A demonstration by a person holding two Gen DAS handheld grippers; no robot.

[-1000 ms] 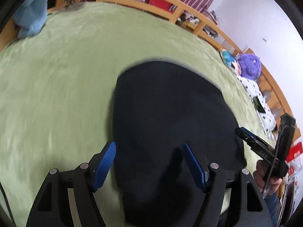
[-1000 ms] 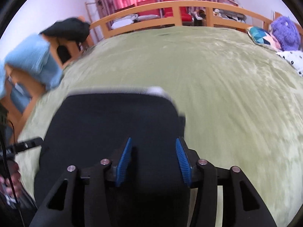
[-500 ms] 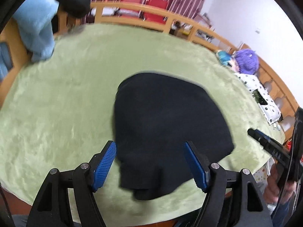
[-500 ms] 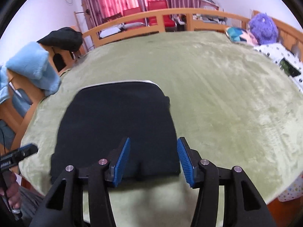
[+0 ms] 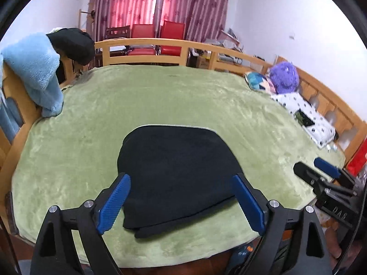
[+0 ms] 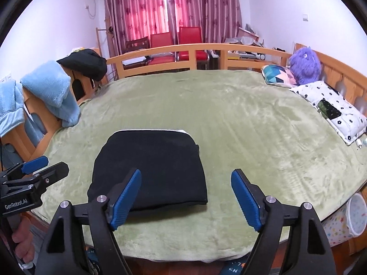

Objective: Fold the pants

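both wrist views, end of fold: the left gripper and the right gripper have just been opening and now stand wide, with nothing between the blue pads of either; against the views of a second ago, where the jaws sat low over the dark cloth, both now hang higher and further back, so that the whole bundle and the near edge of the bed show. this reads as a release and withdrawal, and the folding looks finished or nearly so. the black pants lie as a compact, roughly rectangular stack on the green blanket, near its front edge and apart from both grippers. a pale strip lines the far edge, perhaps a waistband or lining, though the view is too small to tell. a lower layer peeks out at the near left corner, so the edges are not quite flush
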